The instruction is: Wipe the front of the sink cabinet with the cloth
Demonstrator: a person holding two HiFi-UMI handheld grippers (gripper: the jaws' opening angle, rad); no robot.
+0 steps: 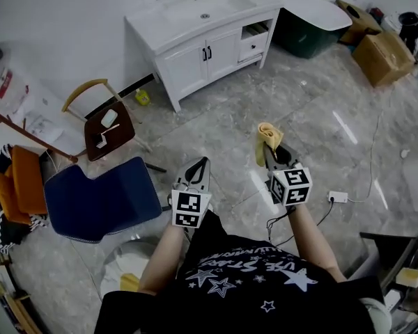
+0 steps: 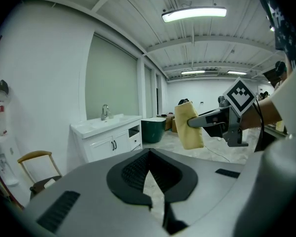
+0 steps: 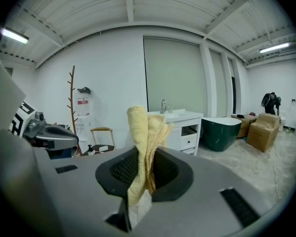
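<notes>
Just right of centre in the head view, pinching the yellow cloth (image 1: 267,136) with the right tongs (image 1: 271,152), well apart from the white sink cabinet (image 1: 203,56) up top. Holding the left tongs (image 1: 200,164) pressed together, nothing between.

This is looking like a big open studio or showroom hall rather than a lived-in bathroom. A white sink cabinet (image 1: 205,44) is standing against the far wall with no plumbing-room walls closing round it, and a green bathtub (image 1: 310,26) is sitting loose on the floor just right of it. Cardboard boxes (image 1: 383,58) are lying at the far right — a wooden chair (image 1: 104,124) and a blue chair (image 1: 101,197) are standing at the left. Marble-look tiles (image 1: 216,131) are running throughout, and strip lights (image 2: 194,14) are glowing under a beamed ceiling.
</notes>
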